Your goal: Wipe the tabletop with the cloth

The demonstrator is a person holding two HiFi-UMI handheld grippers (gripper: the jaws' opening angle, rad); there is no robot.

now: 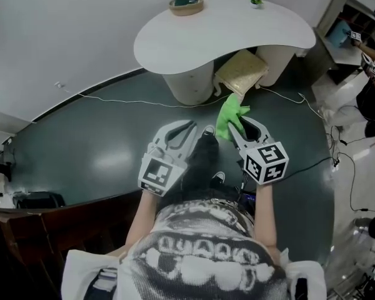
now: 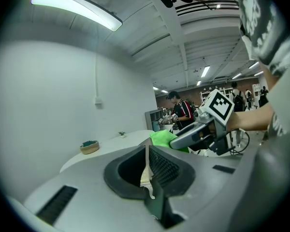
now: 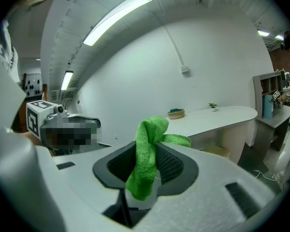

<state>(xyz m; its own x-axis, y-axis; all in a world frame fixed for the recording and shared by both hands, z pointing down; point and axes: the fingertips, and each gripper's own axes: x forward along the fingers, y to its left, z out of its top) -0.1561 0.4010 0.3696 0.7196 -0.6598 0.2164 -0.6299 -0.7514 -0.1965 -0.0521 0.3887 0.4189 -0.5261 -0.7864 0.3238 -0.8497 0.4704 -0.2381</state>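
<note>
The lower end of the cloth (image 3: 152,129) sinks between the jaws of the right gripper (image 3: 150,152) and out of sight, so how much is pinched cannot be told. Far beyond those jaws, on the worktop (image 3: 222,116), a bowl (image 3: 176,113) holds something dark green, too small to name.

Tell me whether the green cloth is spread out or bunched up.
Bunched up: the cloth hangs crumpled in the shut jaws of the right gripper, held in the air short of the white table.
</note>
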